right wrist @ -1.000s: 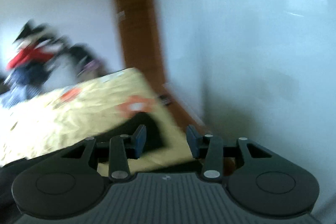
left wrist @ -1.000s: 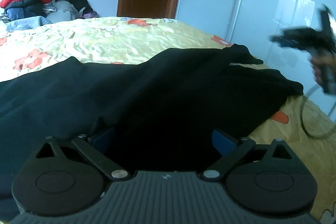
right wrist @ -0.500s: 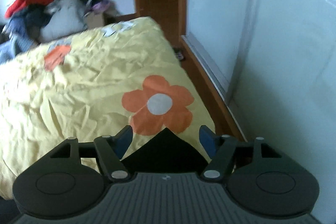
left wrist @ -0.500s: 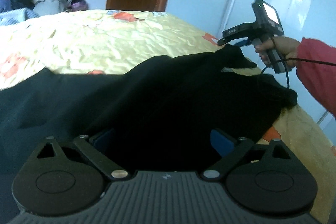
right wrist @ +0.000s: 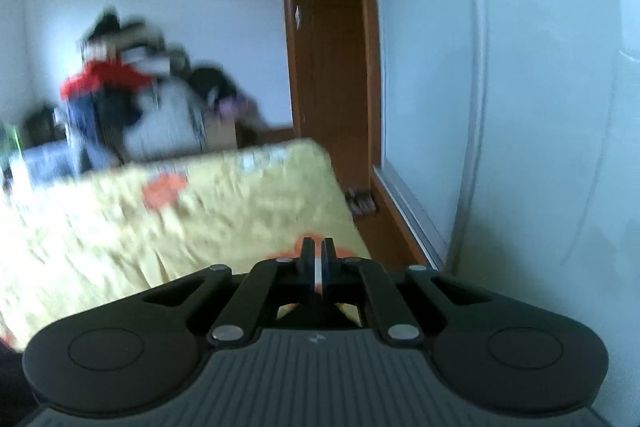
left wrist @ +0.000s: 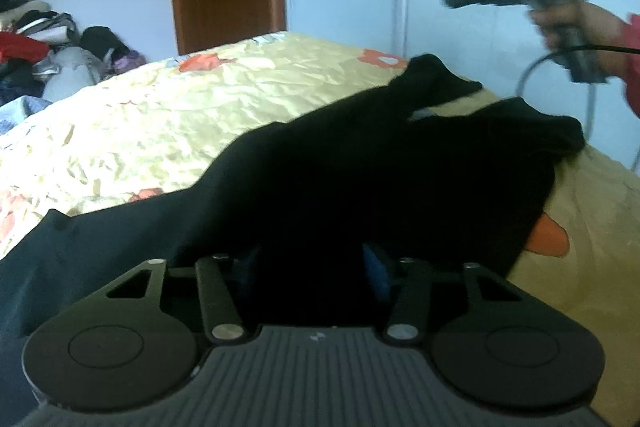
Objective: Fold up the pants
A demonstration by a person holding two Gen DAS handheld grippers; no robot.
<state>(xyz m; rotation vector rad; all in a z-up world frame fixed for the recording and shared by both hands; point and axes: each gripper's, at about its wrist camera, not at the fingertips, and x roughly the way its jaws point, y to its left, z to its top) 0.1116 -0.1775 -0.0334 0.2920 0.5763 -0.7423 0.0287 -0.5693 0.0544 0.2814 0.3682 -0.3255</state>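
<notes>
Left gripper [left wrist: 312,263]: jaws spread wide, low over the black pants [left wrist: 360,179], contact unclear; these lie ahead on the yellow floral bedspread [left wrist: 160,115]. Right gripper [right wrist: 318,259]: jaws nearly together, empty, raised above the bedspread edge.

clothes pile [right wrist: 120,99] blurred, pants [left wrist: 360,179] cut off left
</notes>
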